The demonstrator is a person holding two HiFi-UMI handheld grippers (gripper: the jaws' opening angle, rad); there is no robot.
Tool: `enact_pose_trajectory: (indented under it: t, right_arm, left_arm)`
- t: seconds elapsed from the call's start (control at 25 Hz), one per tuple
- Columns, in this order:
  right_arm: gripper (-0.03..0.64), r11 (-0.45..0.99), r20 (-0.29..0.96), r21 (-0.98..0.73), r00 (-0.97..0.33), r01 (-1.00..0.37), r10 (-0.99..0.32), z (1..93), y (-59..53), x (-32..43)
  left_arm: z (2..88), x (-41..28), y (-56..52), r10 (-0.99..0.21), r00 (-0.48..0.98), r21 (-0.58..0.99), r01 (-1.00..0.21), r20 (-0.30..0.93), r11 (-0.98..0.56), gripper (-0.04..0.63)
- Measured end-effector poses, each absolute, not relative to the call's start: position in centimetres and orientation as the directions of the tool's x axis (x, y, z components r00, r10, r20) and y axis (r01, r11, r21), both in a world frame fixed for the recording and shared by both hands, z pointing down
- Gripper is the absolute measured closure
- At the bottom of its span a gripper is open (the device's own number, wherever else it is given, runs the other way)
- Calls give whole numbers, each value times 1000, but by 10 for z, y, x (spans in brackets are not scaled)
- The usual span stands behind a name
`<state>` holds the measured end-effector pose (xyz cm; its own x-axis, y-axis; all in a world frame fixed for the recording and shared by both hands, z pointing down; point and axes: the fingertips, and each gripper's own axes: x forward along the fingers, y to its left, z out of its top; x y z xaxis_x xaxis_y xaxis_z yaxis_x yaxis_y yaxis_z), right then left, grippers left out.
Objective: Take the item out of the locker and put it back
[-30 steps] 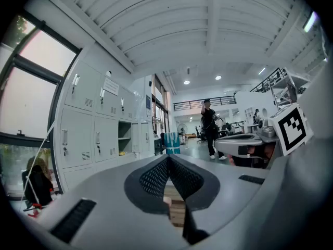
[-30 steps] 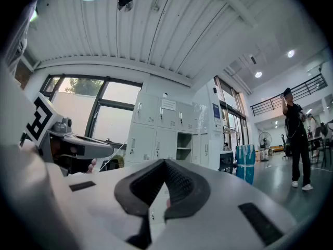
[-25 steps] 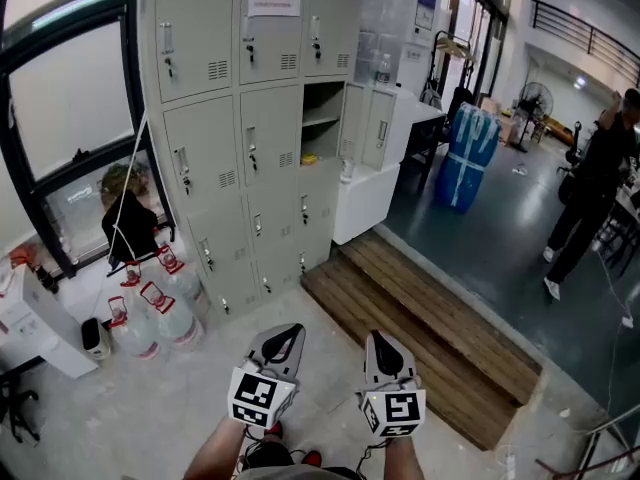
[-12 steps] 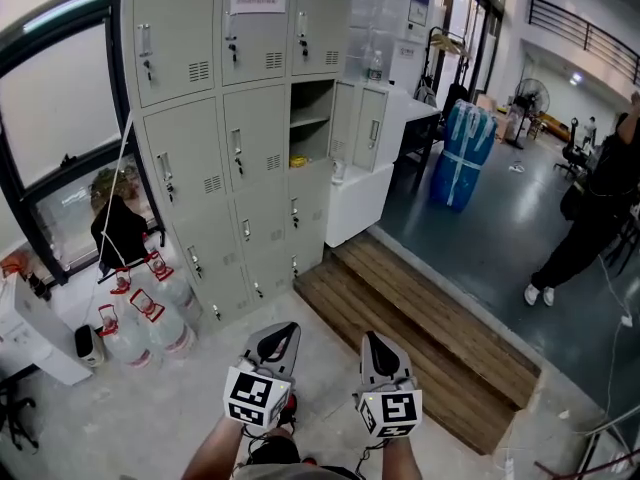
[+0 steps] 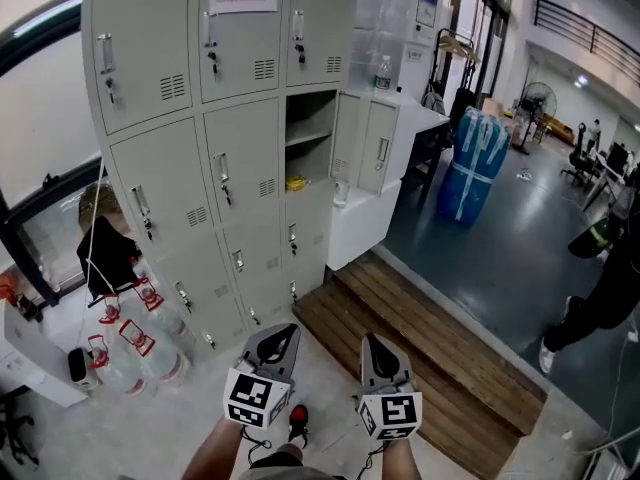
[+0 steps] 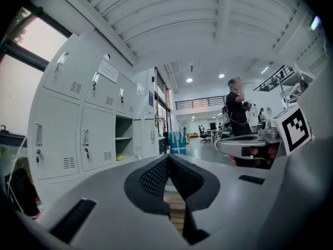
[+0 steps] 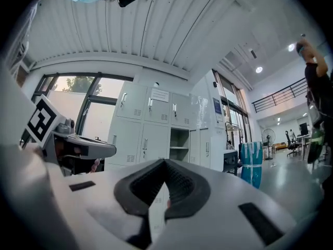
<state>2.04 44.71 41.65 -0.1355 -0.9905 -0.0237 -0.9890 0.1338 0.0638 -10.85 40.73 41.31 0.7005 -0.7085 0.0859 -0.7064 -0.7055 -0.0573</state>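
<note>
Grey steel lockers (image 5: 160, 168), three columns wide, stand against a window wall; one compartment (image 5: 308, 118) in the right-hand column is open, every other door shut. One small yellow item (image 5: 296, 182) lies on that compartment's floor. Two grippers are held level and low over the pale concrete floor (image 5: 180, 418): the left gripper (image 5: 285, 330) and right gripper (image 5: 374, 341), side by side, both with jaws pressed together on nothing. The item sits well apart from both, ahead of them and slightly left. At least three water jugs (image 5: 140, 353) stand at the lockers' foot. One wooden platform (image 5: 430, 338) borders a dark hall floor, with one blue wrapped bundle (image 5: 475, 163) and one person (image 5: 610, 288) at right.
</note>
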Motion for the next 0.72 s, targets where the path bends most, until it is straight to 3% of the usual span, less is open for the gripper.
enact_pose_trajectory:
  t: [0.72]
  right_arm:
    - [600,192,6,44,-192,-980,-981,421,146,41]
  left_arm:
    - [411,-94,119,-749,655,-49,-749,95,-661,572]
